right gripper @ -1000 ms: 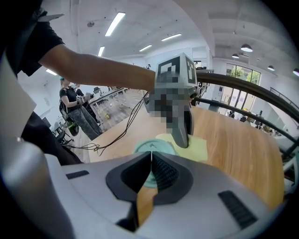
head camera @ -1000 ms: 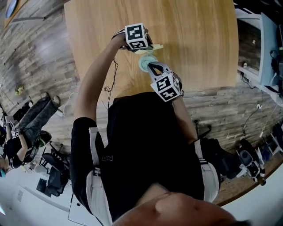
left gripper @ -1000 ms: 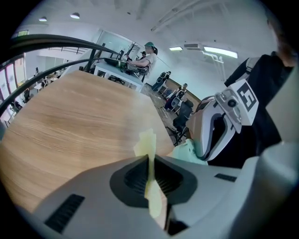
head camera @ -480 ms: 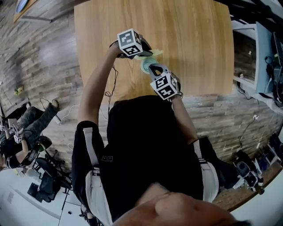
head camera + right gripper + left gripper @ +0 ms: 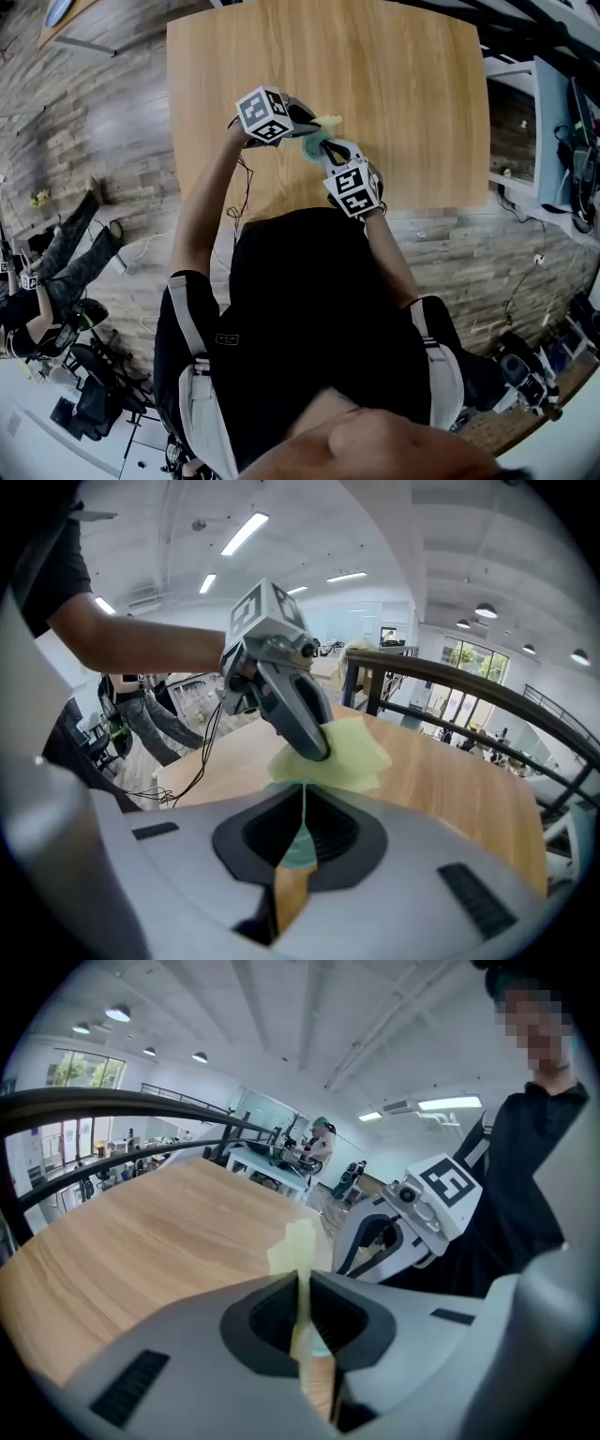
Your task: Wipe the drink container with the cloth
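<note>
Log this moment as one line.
left gripper: shut on cloth | right gripper: shut on drink container | cloth against drink container, above table

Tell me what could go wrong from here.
The right gripper pinches the teal drink container only by a thin edge, so wiping pressure might twist it loose. The left gripper clamps just a narrow fold of the yellow cloth, which may slip out.
</note>
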{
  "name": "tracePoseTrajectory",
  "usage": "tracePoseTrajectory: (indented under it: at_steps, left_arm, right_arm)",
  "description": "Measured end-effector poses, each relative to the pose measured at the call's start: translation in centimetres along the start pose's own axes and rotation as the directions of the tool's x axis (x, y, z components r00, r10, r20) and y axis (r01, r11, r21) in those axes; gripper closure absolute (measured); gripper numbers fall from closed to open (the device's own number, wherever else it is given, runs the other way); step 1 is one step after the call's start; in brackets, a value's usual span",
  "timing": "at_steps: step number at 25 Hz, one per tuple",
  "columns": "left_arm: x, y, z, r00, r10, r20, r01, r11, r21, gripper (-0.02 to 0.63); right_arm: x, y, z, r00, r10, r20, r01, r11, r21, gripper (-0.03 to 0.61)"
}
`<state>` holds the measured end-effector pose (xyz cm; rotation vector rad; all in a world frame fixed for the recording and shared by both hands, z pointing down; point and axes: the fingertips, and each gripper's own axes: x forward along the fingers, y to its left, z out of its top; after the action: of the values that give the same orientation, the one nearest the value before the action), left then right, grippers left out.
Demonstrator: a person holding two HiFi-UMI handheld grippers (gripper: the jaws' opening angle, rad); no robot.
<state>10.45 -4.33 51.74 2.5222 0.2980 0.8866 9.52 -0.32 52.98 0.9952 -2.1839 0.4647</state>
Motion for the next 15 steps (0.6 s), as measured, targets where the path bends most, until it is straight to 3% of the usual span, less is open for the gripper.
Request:
tracePoseTrajectory:
  at_steps: [8, 15]
  left_arm:
    - [-0.7, -1.6, -1.1, 0.972, 0.143, 0.188, -0.129, 0.988, -0.085, 0.580]
    - [-2.2, -1.4, -2.7, 0.895, 0.330, 0.302, -0.280, 0.940, -0.197, 0.580]
  right_arm:
    - [-1.5, -1.8, -0.3, 0.998, -0.051, 0.032, 0.048, 0.996, 0.081, 0.545]
    - [-2.3, -2.9, -0.1, 0.993, -0.097, 0.062, 0.088, 0.986, 0.139, 0.545]
